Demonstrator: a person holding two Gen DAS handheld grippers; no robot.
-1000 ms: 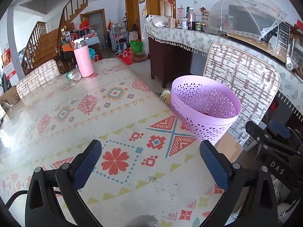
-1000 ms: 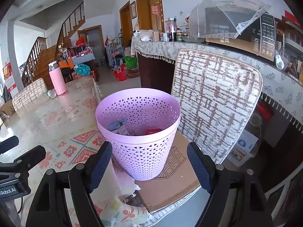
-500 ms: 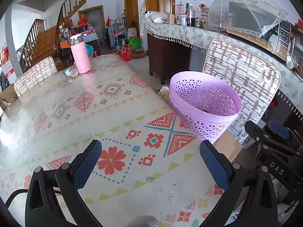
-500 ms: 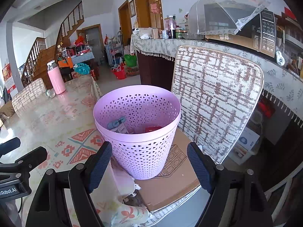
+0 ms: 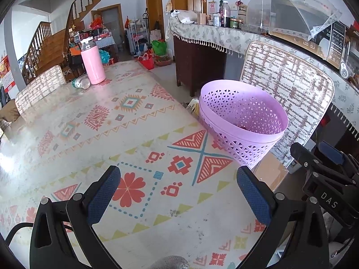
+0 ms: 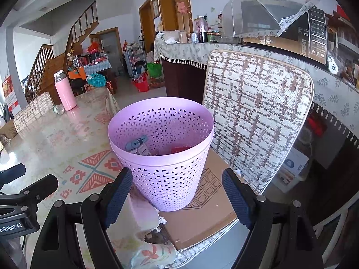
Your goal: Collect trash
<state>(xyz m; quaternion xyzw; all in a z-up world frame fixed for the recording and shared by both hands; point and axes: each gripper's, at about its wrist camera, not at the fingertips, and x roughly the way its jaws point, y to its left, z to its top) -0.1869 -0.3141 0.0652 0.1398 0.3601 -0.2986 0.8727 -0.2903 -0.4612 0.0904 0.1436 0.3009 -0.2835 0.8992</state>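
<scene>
- Little changed since a second ago: both grippers parked as before, bin framed a touch differently in the left view.
- Left gripper [image 5: 178, 190]: spread wide, empty, over the near edge of the tabletop [image 5: 67, 134].
- Right gripper [image 6: 175, 192]: spread wide, empty, aimed at the bin [image 6: 161, 157].
- Bin on cardboard [image 6: 202, 219] on a chair [image 6: 258, 116] seat, just off the tabletop's right edge; wrappers already inside.
- Bottle [image 5: 81, 83] lying at the far edge beside a pink flask [image 5: 92, 63]: probably the last trash.
- Risks: round bottle rolling off the far edge under a clumsy pinch; flask knocked over; light bin tipping off the chair if bumped.
</scene>
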